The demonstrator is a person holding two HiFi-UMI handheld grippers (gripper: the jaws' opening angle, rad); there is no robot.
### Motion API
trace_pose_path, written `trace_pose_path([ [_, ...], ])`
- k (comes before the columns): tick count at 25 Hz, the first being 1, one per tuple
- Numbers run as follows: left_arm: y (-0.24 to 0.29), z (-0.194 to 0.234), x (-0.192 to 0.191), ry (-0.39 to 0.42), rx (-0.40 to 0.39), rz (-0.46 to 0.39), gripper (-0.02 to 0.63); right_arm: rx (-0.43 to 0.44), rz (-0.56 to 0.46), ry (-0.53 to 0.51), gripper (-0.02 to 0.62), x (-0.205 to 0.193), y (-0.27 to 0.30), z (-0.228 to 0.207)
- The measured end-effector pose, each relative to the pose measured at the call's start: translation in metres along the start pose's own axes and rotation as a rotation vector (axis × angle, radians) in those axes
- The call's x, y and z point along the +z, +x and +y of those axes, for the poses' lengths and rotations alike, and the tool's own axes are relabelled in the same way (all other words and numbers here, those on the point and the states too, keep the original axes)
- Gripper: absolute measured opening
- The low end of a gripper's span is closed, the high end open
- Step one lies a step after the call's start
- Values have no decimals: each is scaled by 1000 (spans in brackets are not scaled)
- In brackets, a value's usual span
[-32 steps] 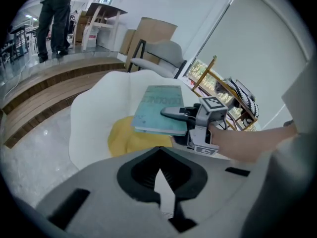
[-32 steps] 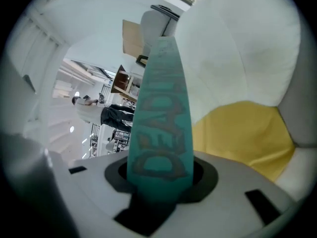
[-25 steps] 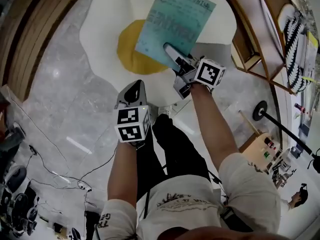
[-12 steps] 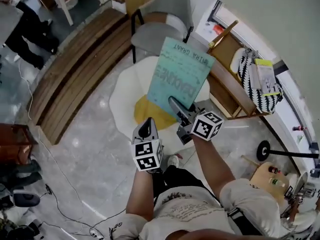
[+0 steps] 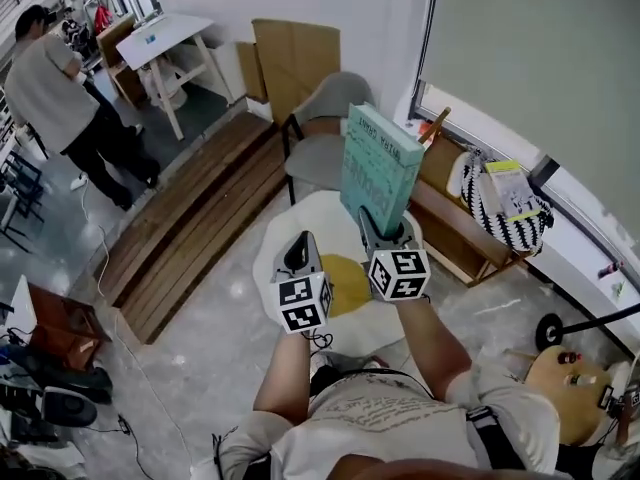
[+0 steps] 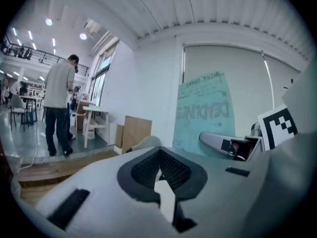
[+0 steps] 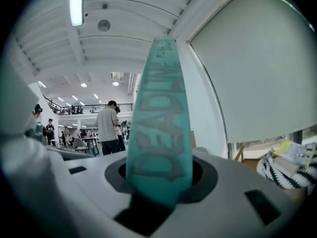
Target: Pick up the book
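The book (image 5: 380, 168) is teal with dark lettering on its cover. It stands upright in the air, held by its lower edge in my right gripper (image 5: 385, 230), which is shut on it. In the right gripper view the book's spine (image 7: 161, 128) rises straight out from between the jaws. In the left gripper view the book (image 6: 204, 114) shows to the right, with the right gripper (image 6: 223, 144) below it. My left gripper (image 5: 297, 258) floats just left of the right one, holding nothing; its jaws look pressed together in the left gripper view (image 6: 161, 175).
Below lies a white and yellow egg-shaped rug (image 5: 340, 278). A grey chair (image 5: 325, 123) stands behind the book. A wooden bench (image 5: 455, 218) with a striped bag (image 5: 500, 213) is at the right. A person (image 5: 60, 98) stands far left by a white table (image 5: 175, 43).
Both grippers have risen high off the rug, carrying the book from flat and low to upright. The head view has tilted up from the floor to take in the room.
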State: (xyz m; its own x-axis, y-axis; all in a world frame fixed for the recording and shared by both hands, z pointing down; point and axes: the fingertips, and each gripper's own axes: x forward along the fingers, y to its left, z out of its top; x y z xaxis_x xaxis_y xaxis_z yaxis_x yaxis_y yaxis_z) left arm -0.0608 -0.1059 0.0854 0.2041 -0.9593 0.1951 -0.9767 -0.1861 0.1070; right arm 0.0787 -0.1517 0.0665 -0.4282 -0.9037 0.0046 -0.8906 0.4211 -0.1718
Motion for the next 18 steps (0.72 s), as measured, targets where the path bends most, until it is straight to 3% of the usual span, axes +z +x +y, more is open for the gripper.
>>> trace_pose_path([
  [4, -4, -23, 55, 107, -18, -129, 17, 6, -79, -57, 169, 39, -13, 2],
  [9, -6, -49, 87, 153, -55, -204, 17, 0, -177, -105, 169, 80, -26, -1],
  [18, 0, -59, 116, 216, -78, -265, 17, -20, -212, -144, 169, 85, -19, -2],
])
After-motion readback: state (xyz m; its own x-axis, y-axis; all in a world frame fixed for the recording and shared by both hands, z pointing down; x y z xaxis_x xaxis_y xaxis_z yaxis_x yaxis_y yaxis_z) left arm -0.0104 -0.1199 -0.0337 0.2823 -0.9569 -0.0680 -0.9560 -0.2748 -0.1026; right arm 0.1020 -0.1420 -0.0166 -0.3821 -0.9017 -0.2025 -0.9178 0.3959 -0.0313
